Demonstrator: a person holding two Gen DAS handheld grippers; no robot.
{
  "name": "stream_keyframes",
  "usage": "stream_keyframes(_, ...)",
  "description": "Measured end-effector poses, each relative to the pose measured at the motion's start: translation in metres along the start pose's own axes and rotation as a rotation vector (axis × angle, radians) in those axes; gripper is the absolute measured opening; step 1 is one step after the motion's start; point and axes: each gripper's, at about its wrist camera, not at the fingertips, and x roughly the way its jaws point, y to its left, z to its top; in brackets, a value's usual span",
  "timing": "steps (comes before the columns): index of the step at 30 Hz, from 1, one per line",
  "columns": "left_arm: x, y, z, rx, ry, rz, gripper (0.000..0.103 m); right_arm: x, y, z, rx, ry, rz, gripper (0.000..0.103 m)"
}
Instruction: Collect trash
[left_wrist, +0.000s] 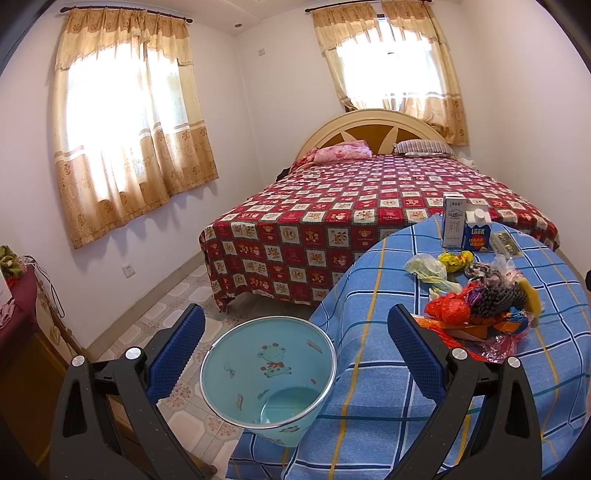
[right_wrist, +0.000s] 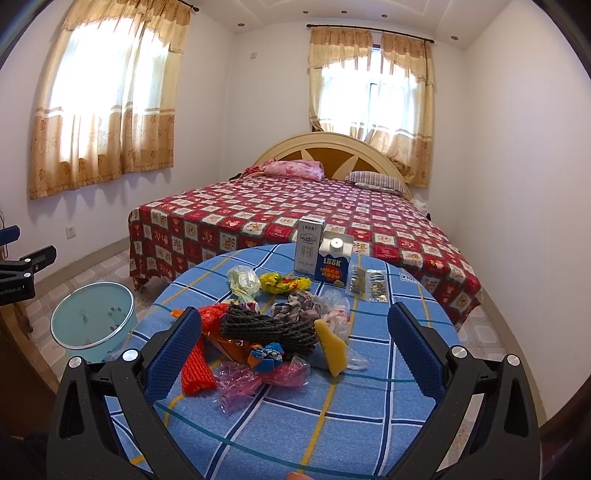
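Note:
A light blue waste bin (left_wrist: 271, 373) (right_wrist: 92, 320) stands on the floor beside the round table, and it looks empty. My left gripper (left_wrist: 295, 354) hangs open just above it. A heap of trash (right_wrist: 266, 332) (left_wrist: 480, 314) lies on the blue checked tablecloth (right_wrist: 295, 417): red net, dark rope, yellow sponge (right_wrist: 332, 349), crumpled wrappers, clear plastic. My right gripper (right_wrist: 295, 354) is open over the table's near side, with the heap between and beyond its fingers. Two cartons (right_wrist: 321, 258) (left_wrist: 465, 229) stand at the table's far side.
A bed with a red patterned cover (right_wrist: 295, 218) fills the room behind the table. A wooden cabinet (left_wrist: 26, 332) stands at the left by the bin. Tiled floor (left_wrist: 177, 306) runs between bed, bin and wall. Part of the left gripper (right_wrist: 22, 273) shows at the right wrist view's left edge.

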Motion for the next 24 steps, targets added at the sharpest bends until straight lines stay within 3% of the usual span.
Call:
stream_keyframes(18, 0.001, 0.002, -0.003, 0.006, 0.005, 0.009, 0.097, 0.004, -0.008, 0.000, 0.007, 0.009, -0.007, 0.098)
stream_keyframes(24, 0.022, -0.016, -0.014, 0.032, 0.053, 0.026, 0.097, 0.012, -0.010, -0.006, -0.009, 0.021, -0.033, 0.098)
